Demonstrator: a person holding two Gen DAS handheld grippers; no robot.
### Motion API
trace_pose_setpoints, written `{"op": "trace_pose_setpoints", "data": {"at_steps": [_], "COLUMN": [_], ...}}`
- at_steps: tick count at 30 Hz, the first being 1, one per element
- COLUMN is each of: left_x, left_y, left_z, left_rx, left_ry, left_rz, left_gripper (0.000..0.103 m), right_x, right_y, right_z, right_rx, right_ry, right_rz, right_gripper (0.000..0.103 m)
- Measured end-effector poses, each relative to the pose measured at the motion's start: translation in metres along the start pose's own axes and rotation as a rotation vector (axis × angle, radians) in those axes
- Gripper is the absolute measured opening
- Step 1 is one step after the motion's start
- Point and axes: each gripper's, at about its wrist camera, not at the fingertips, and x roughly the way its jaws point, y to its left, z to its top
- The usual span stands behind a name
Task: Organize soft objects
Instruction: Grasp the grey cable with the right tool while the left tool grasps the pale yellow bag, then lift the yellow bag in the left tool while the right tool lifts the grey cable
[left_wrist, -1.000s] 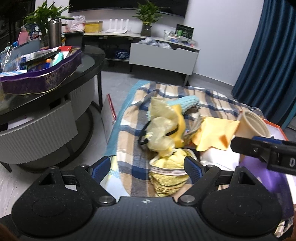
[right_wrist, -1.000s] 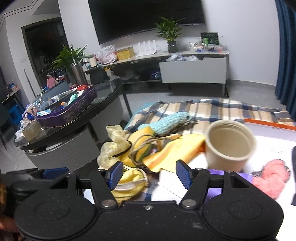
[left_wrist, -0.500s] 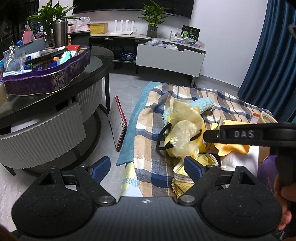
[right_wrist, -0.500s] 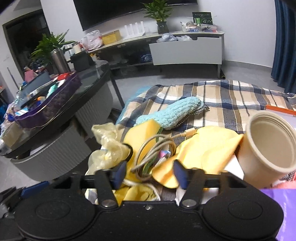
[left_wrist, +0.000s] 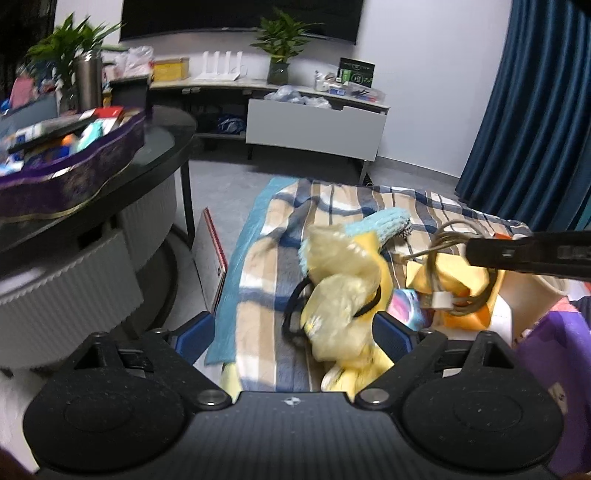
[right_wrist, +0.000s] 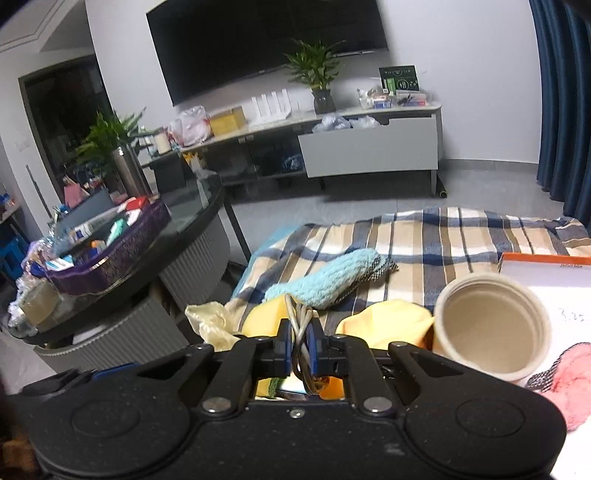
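- Right gripper (right_wrist: 300, 345) pinches a coiled cable (left_wrist: 448, 273), lifted above the plaid blanket (right_wrist: 424, 236).
- Left gripper (left_wrist: 293, 332) hangs spread, empty.
- Teal cloth (right_wrist: 325, 277), yellow cloths (left_wrist: 347, 280) remain heaped on the blanket; sorting appears barely begun.

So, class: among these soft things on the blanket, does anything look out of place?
Yes: a coiled charging cable, not a soft thing, hangs pinched in the shut right claw above the yellow cloth. A stiff paper cup also lies tipped on its side beside them.
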Motion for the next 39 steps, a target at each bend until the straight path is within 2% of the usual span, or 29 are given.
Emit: {"op": "trace_pose_setpoints", "data": {"at_steps": [3,6,9,10,11,16,25,39], "left_x": [0.013,0.029,0.04,0.04,0.039,0.026,-0.019,-0.04], "left_y": [-0.01,-0.017,-0.019,-0.019,-0.018,-0.013,-0.024,-0.051], "left_z": [0.005,0.006,0.007,0.007,0.008,0.011,0.026,0.027], "left_rx": [0.036,0.069,0.081,0.069,0.059,0.022,0.004,-0.007], "left_ry": [-0.013,0.004,0.024,0.022,0.022,0.008,-0.086,-0.071], "left_rz": [0.023,0.031,0.013,-0.008,-0.026,-0.047,-0.011,-0.006], "left_gripper": [0.094,0.082,0.05,0.03,0.025,0.022,0.022,0.022], "right_x": [-0.01,-0.02,-0.026,-0.028,-0.03,-0.04,-0.057,-0.087], "right_y": [-0.004,-0.007,-0.011,-0.012,-0.012,-0.01,-0.007,-0.008], "right_z": [0.001,0.001,0.002,0.001,0.001,0.0,0.0,-0.003], "right_rx": [-0.003,-0.008,-0.005,-0.008,-0.007,-0.021,-0.026,-0.048], "right_ry": [-0.023,-0.035,-0.049,-0.052,-0.054,-0.076,-0.108,-0.152], "right_rz": [-0.001,0.007,0.004,0.002,0.004,0.033,0.063,0.021], "right_gripper": [0.012,0.012,0.012,0.012,0.012,0.012,0.012,0.012]}}
